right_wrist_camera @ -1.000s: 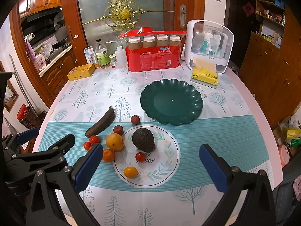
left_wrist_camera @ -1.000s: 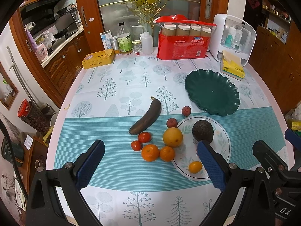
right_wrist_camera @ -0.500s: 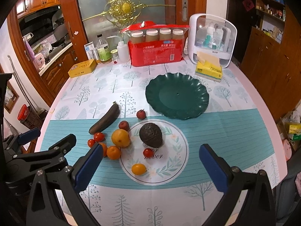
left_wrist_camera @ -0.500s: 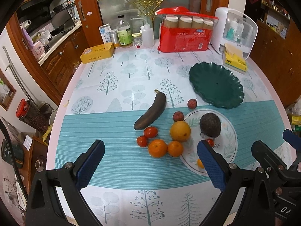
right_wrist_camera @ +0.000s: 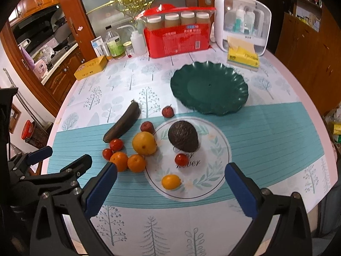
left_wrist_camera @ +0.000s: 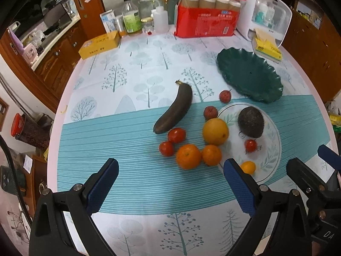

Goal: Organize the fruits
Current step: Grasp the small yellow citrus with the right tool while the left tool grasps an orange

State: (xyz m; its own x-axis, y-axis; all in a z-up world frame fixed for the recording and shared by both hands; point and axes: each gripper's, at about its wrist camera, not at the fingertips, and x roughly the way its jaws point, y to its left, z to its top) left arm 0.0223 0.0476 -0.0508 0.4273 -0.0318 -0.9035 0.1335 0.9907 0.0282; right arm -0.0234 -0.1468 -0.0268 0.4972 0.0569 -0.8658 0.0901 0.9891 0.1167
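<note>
A white plate [right_wrist_camera: 217, 170] holds a dark avocado [right_wrist_camera: 183, 136], a small red tomato [right_wrist_camera: 181, 159] and a small orange fruit [right_wrist_camera: 170, 182]. Left of it on the cloth lie a blackened banana [left_wrist_camera: 174, 108], a large yellow-orange fruit [left_wrist_camera: 215, 131], two oranges [left_wrist_camera: 188, 156], two tomatoes [left_wrist_camera: 176, 135] and two dark red fruits [left_wrist_camera: 225, 96]. An empty green plate [right_wrist_camera: 210, 87] sits behind. My left gripper [left_wrist_camera: 170, 186] is open above the near cloth, before the oranges. My right gripper [right_wrist_camera: 170, 188] is open, before the white plate.
A red pack of jars [right_wrist_camera: 179, 36], bottles [right_wrist_camera: 115, 42], a white dispenser box [right_wrist_camera: 243, 23], a yellow tissue pack [right_wrist_camera: 243, 57] and a yellow box [right_wrist_camera: 90, 67] line the table's far edge. Wooden cabinets stand on both sides.
Both grippers have moved forward and lower toward the fruits, which now look larger and nearer. Both stay open. No fruit has moved.
</note>
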